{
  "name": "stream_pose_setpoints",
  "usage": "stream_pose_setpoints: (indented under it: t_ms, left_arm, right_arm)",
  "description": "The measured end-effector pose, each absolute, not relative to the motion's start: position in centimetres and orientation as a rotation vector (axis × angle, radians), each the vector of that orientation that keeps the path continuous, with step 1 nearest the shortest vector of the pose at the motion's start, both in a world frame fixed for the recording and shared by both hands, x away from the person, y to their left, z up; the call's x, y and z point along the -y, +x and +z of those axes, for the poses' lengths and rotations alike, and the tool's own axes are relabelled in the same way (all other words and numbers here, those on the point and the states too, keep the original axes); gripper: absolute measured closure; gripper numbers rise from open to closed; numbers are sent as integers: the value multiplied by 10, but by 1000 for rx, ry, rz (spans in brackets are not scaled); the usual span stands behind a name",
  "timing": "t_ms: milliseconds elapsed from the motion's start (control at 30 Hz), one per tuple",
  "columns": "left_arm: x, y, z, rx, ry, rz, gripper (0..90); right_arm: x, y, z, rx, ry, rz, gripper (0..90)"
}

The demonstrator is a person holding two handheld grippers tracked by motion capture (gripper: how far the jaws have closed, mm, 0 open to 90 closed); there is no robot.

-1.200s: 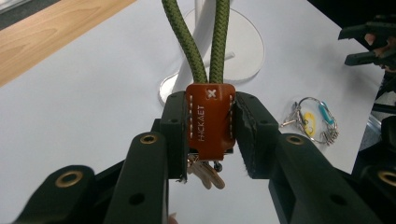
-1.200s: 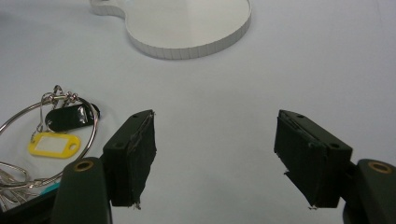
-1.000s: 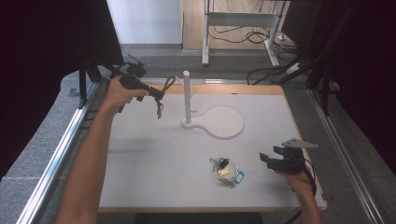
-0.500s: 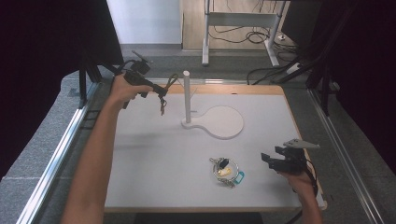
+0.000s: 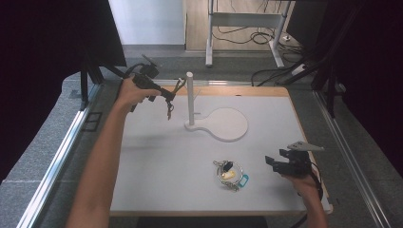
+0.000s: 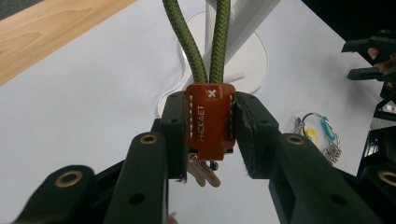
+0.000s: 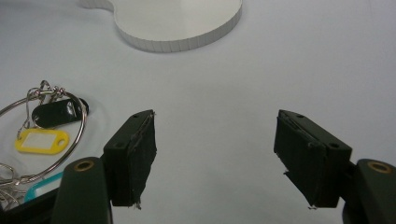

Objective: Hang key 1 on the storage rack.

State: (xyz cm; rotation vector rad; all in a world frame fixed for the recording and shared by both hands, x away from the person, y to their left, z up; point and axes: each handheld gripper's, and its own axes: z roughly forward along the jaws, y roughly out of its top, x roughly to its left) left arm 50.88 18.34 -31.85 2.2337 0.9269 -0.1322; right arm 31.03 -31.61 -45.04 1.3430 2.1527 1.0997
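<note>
Left gripper (image 6: 210, 126) clamps leather tab (image 6: 210, 122) – lettering legible close-up; right gripper (image 7: 215, 158) gapes.

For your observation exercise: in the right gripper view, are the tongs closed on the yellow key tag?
No, the right tongs stand open over bare table, with the yellow key tag lying off beside them.

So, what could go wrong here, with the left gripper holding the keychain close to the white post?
The left gripper pinches only the brown leather tab, so the keychain might slip or twist. The green cord loop hangs beside the white post and not over it; it may miss the top or push the stand over. The right gripper is open, away from the stand, and cannot steady it.
</note>
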Motion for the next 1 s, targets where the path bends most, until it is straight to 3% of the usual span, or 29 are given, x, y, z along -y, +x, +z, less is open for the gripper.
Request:
stream_pose_setpoints:
  t_ms: [600,1000]
  left_arm:
    - [-165,509,-332,-906,2288,-115,658]
    - [-167,477,-320,-864,2264,1,546]
  right_arm:
    - [313,311,-451,-2166,1334,1085,300]
    - [315,310,-449,-2157,1334,1082,300]
